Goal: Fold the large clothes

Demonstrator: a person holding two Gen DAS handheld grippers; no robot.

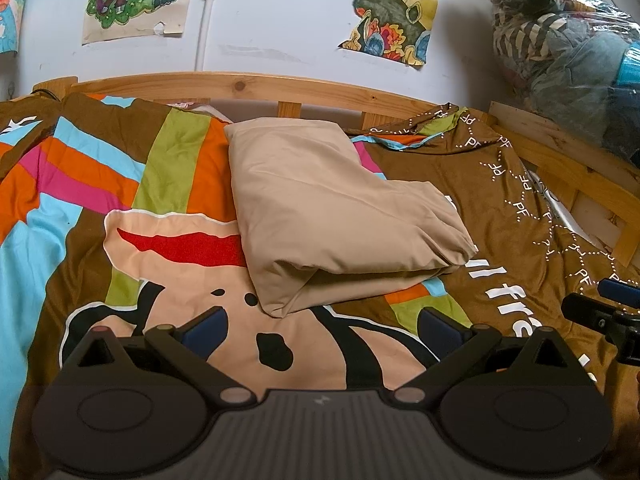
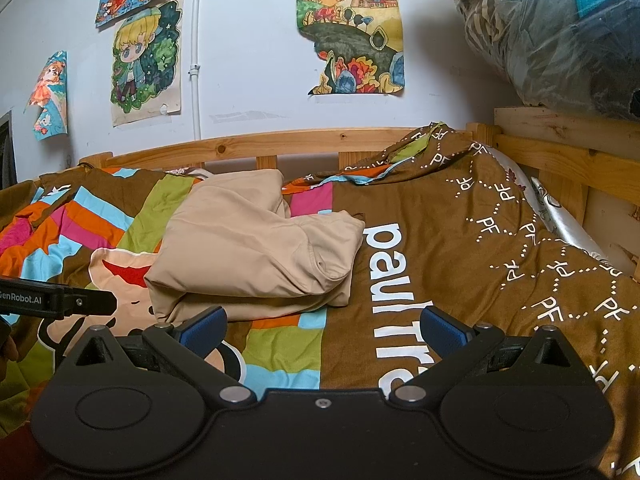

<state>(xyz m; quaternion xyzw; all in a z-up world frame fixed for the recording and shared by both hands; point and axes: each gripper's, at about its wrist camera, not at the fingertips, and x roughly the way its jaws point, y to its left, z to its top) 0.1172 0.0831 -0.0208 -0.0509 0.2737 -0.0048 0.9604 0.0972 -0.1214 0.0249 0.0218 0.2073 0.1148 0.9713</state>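
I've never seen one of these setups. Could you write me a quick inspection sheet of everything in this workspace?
Surface: bed with a colourful patterned duvet, inside a wooden bed frame.
Job's things: beige garment, folded into a bundle, lying on the duvet.
Clutter: clear plastic bags of clothes stacked on the frame at the right.
Grippers: left gripper open, holding nothing, short of the garment; right gripper open, holding nothing.
Cables: nothing seen; only a white pipe runs up the wall.
Surroundings: white wall with taped-up drawings.
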